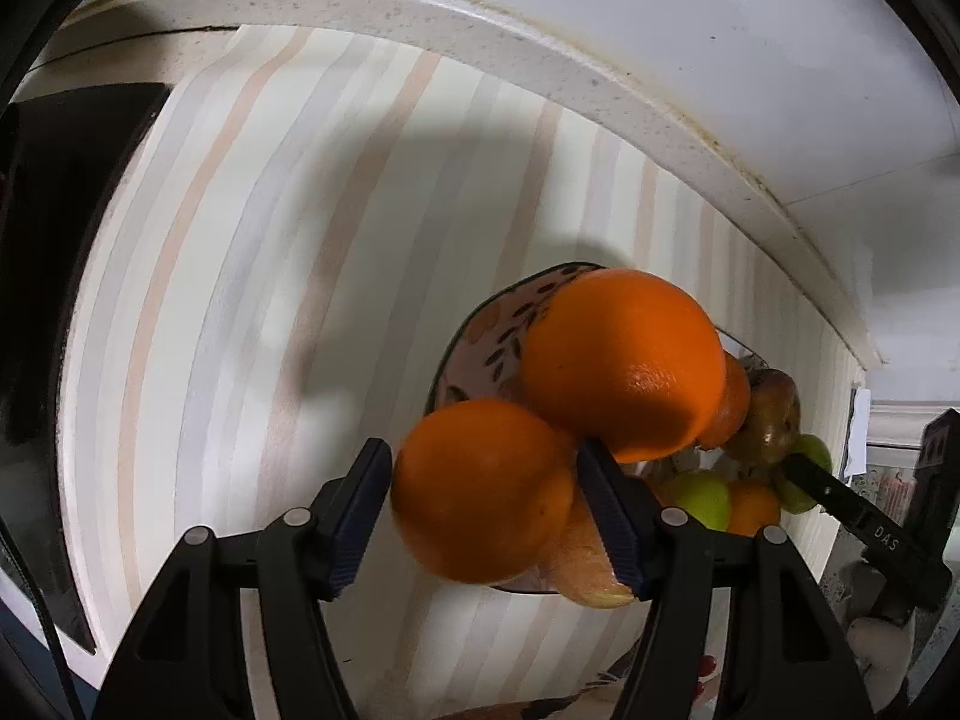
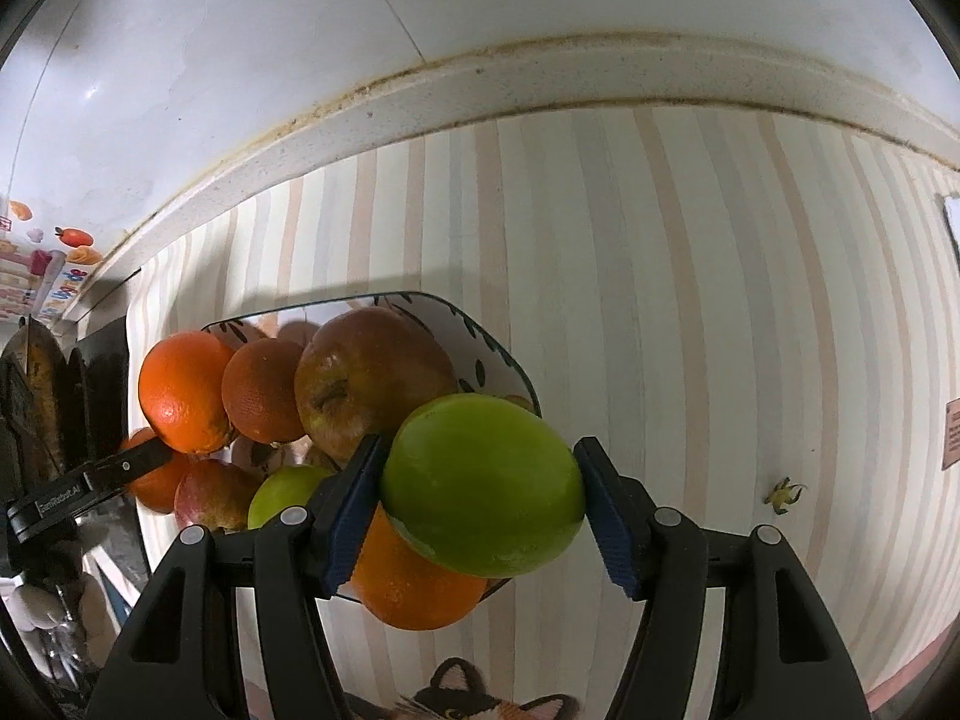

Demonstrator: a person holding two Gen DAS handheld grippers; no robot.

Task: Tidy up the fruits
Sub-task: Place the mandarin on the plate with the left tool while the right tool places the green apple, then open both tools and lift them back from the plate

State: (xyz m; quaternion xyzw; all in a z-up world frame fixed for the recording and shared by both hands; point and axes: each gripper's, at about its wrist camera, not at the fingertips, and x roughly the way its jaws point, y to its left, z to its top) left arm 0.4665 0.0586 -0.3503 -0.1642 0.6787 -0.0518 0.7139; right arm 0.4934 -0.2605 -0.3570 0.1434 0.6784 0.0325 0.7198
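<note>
Orange (image 1: 483, 492) between left tongs (image 1: 486, 519), green apple (image 2: 483, 486) between right tongs (image 2: 480, 510).

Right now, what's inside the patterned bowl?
The bowl holds a pile of oranges, red apples and a green apple. Fruit covers the bottom, so anything underneath is hidden.

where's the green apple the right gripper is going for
In the right wrist view the green apple sits between the right gripper fingers, at the bowl's near right edge, above an orange.
</note>
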